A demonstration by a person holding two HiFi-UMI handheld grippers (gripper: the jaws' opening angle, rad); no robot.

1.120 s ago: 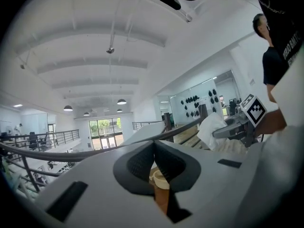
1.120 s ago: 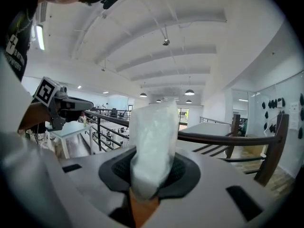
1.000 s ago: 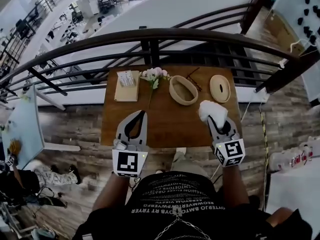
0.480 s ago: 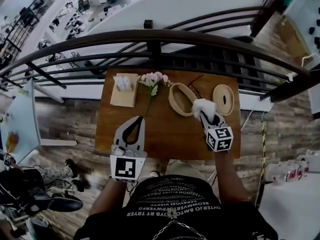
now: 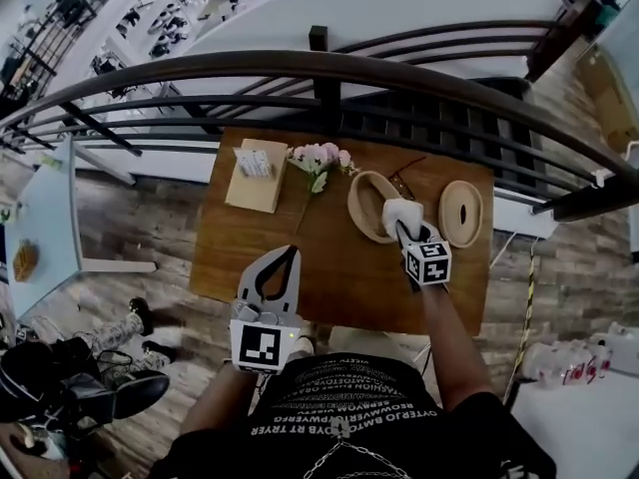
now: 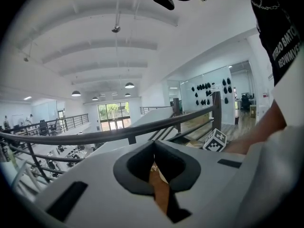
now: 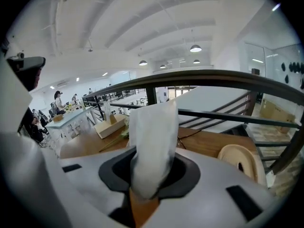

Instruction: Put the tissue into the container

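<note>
A white tissue (image 5: 397, 211) stands up out of my right gripper (image 5: 404, 231), which is shut on its lower end. The tissue hangs at the near right rim of the oval tan container (image 5: 365, 206) on the wooden table (image 5: 240, 247). In the right gripper view the tissue (image 7: 153, 137) fills the middle and hides the container. My left gripper (image 5: 291, 253) hovers over the table's near edge, left of the container, jaws shut with nothing between them; the left gripper view shows only a strip of table through the left gripper (image 6: 155, 145).
The container's oval lid (image 5: 461, 213) lies to its right. A tissue box (image 5: 255, 173) and pink flowers (image 5: 319, 158) sit at the table's far left. A dark railing (image 5: 329, 68) runs just beyond the table, with a drop to a lower floor behind it.
My right gripper has carried the tissue forward and left, from the table's near right to the container's rim. The left gripper has stayed about where it was.
</note>
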